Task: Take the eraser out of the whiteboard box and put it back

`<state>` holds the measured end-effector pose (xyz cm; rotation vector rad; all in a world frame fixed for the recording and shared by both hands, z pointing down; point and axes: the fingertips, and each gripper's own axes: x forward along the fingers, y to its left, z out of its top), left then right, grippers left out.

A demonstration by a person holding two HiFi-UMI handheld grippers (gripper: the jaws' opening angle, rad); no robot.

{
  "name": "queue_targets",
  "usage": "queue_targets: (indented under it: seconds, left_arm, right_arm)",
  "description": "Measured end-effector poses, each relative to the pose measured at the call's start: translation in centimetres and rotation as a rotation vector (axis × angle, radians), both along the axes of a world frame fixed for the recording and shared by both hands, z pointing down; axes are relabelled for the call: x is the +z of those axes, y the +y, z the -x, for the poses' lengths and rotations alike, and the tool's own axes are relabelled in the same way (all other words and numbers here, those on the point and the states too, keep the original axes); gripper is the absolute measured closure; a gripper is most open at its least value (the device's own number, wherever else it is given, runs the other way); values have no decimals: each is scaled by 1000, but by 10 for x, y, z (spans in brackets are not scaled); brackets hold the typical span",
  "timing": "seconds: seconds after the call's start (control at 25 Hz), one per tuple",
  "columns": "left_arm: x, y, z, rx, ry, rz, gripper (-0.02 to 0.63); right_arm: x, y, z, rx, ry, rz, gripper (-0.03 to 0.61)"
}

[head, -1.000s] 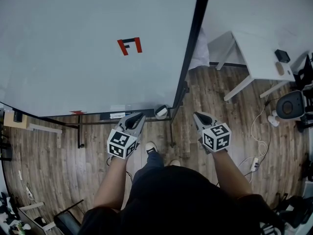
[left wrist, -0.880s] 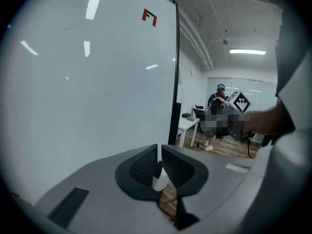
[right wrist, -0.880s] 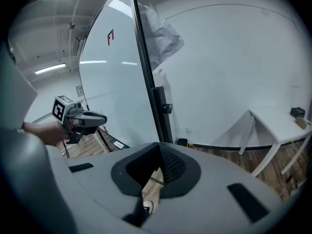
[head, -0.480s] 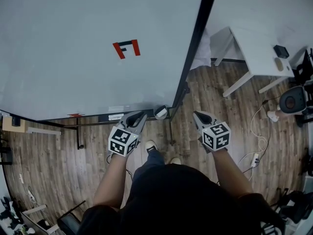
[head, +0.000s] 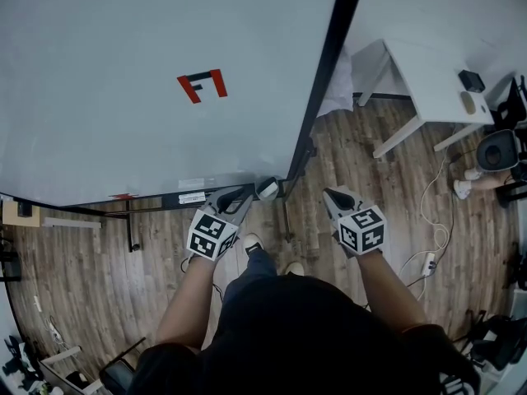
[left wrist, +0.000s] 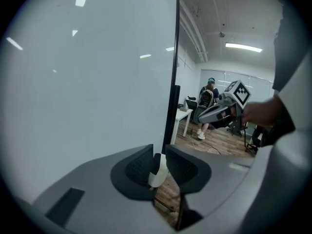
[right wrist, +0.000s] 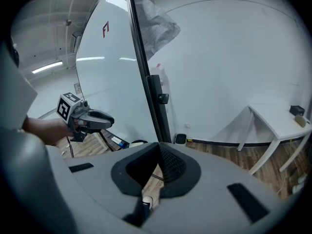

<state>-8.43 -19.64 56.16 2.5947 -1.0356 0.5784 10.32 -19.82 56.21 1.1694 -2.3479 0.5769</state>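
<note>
Head view: left gripper (head: 248,193) has come down, its tips just beside the eraser (head: 268,189) at the whiteboard's (head: 123,81) lower corner.
Left gripper view: jaws opening, eraser between them, not pinched; pickup starting.
Right gripper view: right gripper (right wrist: 157,149) closed, empty.
</note>
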Motion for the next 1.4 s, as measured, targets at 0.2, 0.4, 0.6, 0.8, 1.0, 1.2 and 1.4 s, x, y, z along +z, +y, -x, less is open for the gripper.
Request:
queue_targets:
  seconds: [0.2,0.4,0.6,0.8,1.0,1.2,1.4]
  left_arm:
    - [12,-3,-10,21,-8,23,509]
    - [27,-8,-17,38,-27,48,495]
    - [36,-12,-26,57,-46,58,483]
    - [47,-17,-34,70,-90,52,445]
    - [59,-18,-39,80,-97,70,431]
    - [70,-20,-48,99,-111,73,425]
    - [81,-25,-52,103,-126,72,420]
  right_arm:
    - [7,3,-2,3,-2,16,583]
    - [11,3,-10,19,1,27,583]
    - [14,2,-17,34,2,35,583]
    - [19,3,-21,38,11,42,583]
    - [23,6,-27,51,15,54,583]
    - [27,12,-33,61,24,69,583]
    - [32,15,-35,69,25,78,583]
